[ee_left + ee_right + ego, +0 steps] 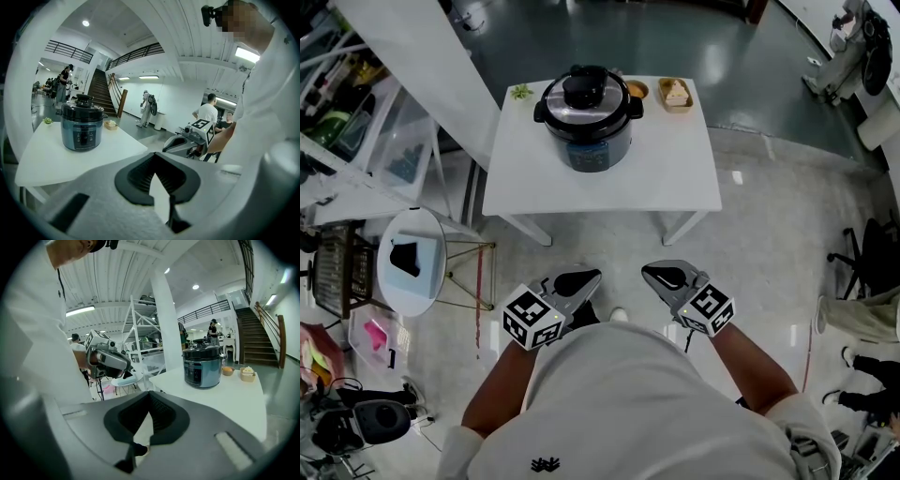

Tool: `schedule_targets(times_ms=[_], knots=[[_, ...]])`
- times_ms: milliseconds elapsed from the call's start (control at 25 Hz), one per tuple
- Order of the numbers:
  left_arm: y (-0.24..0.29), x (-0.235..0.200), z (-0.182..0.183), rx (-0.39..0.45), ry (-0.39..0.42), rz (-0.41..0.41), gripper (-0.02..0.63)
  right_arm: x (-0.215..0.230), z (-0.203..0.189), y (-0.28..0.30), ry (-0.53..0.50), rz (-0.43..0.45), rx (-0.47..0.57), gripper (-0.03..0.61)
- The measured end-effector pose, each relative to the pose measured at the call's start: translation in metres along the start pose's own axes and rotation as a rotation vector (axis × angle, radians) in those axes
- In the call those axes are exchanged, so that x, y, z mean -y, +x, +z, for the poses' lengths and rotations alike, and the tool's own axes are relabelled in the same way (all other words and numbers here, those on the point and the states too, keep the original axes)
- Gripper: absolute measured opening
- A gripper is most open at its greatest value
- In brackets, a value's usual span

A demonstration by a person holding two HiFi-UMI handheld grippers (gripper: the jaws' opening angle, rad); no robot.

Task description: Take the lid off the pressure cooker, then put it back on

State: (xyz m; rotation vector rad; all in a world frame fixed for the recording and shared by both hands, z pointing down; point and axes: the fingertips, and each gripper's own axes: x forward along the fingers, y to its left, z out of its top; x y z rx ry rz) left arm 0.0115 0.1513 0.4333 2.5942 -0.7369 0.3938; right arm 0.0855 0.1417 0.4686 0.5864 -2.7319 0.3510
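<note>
The pressure cooker [589,127] stands at the far side of a white table [675,173], with its black-knobbed lid [586,92] seated on top. It also shows in the left gripper view, pressure cooker [82,126], and in the right gripper view, pressure cooker [202,365]. Both grippers hang close to the person's body, well short of the table. My left gripper [584,277] has its jaws together with nothing between them, tips meeting in its own view [153,157]. My right gripper [652,272] is likewise shut and empty [150,394].
Behind the cooker sit a small green plant [521,91], a bowl [637,90] and a tray of food [676,93]. A round side table [411,261] and white shelving [384,141] stand at the left. An office chair [862,262] is at the right. People stand in the background.
</note>
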Motion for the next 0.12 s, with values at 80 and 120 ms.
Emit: schedule_targets(times_ms=[80,120], knots=[[0.0009,-0.0005,0.0014,0.003,-0.003,-0.007,0.006,0.0003,0.0,0.0018,0.0,0.002,-0.002,0.012],[0.0014,-0.0008,0.0024,0.005,-0.004,-0.011,0.006,0.0007,0.0002,0.0026,-0.001,0.003,-0.003,0.012]])
